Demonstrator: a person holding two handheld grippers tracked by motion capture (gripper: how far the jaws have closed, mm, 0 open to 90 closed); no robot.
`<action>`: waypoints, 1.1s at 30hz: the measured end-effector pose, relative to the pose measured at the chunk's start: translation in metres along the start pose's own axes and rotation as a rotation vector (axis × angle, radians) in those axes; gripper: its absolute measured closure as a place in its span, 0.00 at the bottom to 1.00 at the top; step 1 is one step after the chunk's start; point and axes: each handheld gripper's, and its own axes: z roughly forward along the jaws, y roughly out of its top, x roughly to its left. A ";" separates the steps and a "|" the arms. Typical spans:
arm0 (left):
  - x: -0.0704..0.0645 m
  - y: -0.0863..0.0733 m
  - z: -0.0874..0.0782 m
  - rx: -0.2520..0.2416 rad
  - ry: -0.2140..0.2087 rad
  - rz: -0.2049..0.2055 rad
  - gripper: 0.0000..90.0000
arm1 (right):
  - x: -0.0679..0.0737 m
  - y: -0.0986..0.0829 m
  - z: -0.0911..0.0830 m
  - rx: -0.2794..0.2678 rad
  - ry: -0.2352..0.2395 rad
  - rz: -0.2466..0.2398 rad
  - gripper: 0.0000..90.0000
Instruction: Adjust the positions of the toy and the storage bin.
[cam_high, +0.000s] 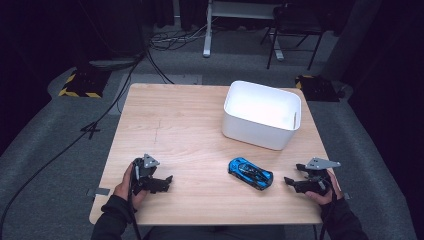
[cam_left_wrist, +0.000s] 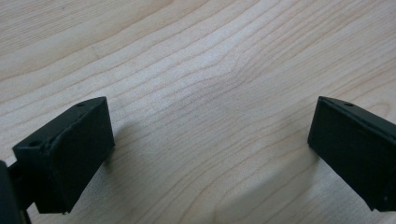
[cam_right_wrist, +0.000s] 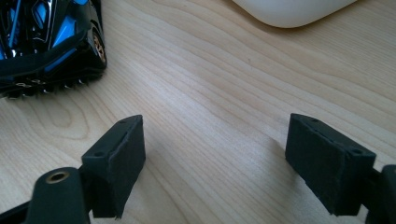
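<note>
Pale wooden table (cam_high: 190, 130), toy and bin laid out, both tools parked.
Left black two-jaw gripper (cam_high: 167, 181): spread wide, empty, resting near edge. Glossy blue-and-black toy car (cam_high: 250, 173): centre-right, ungrasped. White rectangular plastic bin (cam_high: 261, 120): behind, probably its destination. Right black two-jaw gripper (cam_high: 290, 181): agape, empty, aimed carward.

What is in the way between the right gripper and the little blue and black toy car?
Nothing visible. Bare wooden table lies between the open right gripper and the blue and black toy car; the white plastic bin sits farther back.
</note>
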 end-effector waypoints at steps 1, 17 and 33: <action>0.000 0.000 0.000 0.000 0.000 0.000 0.00 | 0.001 0.000 0.000 -0.001 0.004 0.000 0.22; -0.004 -0.005 -0.005 -0.003 -0.049 0.051 0.03 | 0.029 0.002 0.002 0.008 0.176 -0.154 0.17; -0.004 -0.005 -0.005 -0.005 -0.047 0.062 0.03 | 0.066 0.020 0.022 0.019 0.189 -0.175 0.15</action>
